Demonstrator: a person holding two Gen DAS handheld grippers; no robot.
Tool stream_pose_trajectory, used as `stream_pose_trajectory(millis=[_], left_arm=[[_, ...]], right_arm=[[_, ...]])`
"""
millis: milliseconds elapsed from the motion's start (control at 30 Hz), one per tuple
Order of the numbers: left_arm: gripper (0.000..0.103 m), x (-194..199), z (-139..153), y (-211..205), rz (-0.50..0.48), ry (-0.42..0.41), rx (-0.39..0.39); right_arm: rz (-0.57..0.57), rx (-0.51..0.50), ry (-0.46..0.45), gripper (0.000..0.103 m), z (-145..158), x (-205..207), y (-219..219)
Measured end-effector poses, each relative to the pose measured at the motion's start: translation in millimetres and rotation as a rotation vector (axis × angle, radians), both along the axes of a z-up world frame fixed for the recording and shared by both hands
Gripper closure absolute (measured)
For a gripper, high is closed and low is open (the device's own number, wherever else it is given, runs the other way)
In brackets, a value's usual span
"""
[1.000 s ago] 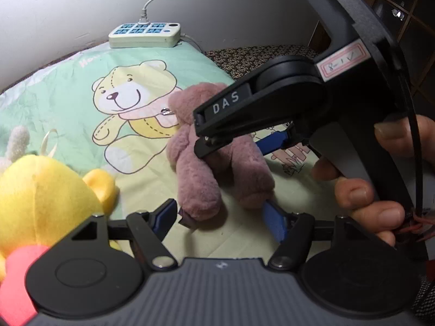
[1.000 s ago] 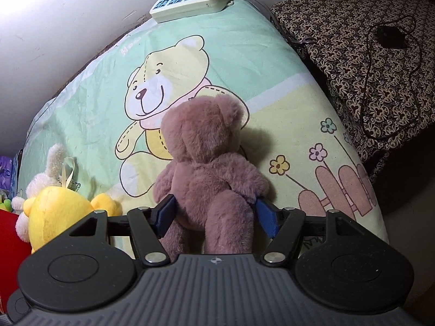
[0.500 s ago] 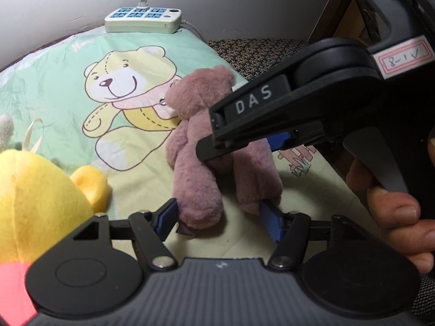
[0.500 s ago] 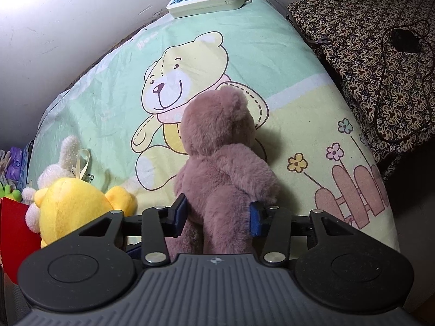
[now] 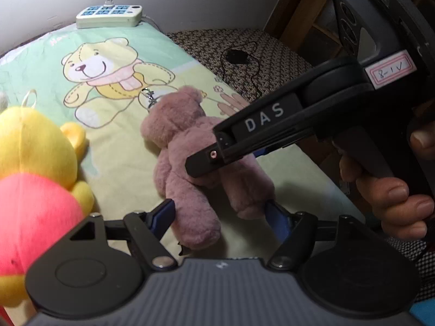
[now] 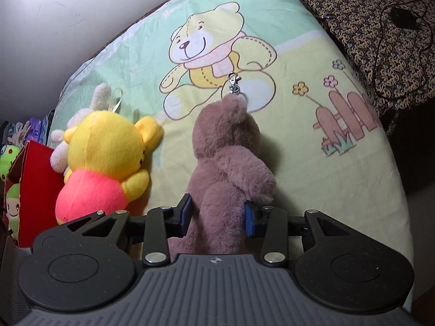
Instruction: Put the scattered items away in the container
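A mauve plush bear point(image 6: 225, 163) with a metal clip at its head is held off the cartoon bedsheet point(image 6: 312, 141). My right gripper point(image 6: 217, 216) is shut on its waist; both blue pads press the fur. In the left wrist view the bear point(image 5: 190, 146) hangs from the right gripper's black finger point(image 5: 244, 138). My left gripper point(image 5: 220, 214) is open, its blue pads either side of the bear's legs, not pressing. A yellow plush bear in a pink shirt point(image 6: 108, 157) lies to the left. A red container point(image 6: 32, 184) stands at the far left, toys inside.
A white plush rabbit point(image 6: 92, 108) lies behind the yellow bear. A power strip point(image 5: 108, 16) sits at the sheet's far edge by the wall. A patterned cushion point(image 6: 380, 27) with a black cable lies to the right. Wooden furniture point(image 5: 299, 5) stands beyond.
My right gripper closed on the mauve bear and lifted it, moving left toward the yellow bear. The left gripper stayed open below the bear's legs.
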State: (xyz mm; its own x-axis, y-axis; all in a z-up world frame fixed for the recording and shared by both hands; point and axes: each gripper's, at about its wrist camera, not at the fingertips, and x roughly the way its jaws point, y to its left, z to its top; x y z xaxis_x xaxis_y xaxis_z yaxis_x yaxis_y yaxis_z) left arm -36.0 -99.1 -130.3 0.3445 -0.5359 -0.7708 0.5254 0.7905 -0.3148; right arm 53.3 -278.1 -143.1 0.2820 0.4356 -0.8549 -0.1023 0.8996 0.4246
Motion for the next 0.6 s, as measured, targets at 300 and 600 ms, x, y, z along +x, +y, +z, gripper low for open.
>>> stream_pose_trajectory(millis=[300, 600], left_arm=[[0.025, -61, -6, 27, -0.065, 0.056, 0.027], [0.021, -71, -8, 30, -0.001, 0.034, 0.042]], right_arm=[[0.011, 0.057, 0.060, 0.064, -10, -70, 14], [-0.077, 0.016, 0.029, 0.051, -14, -80, 14]])
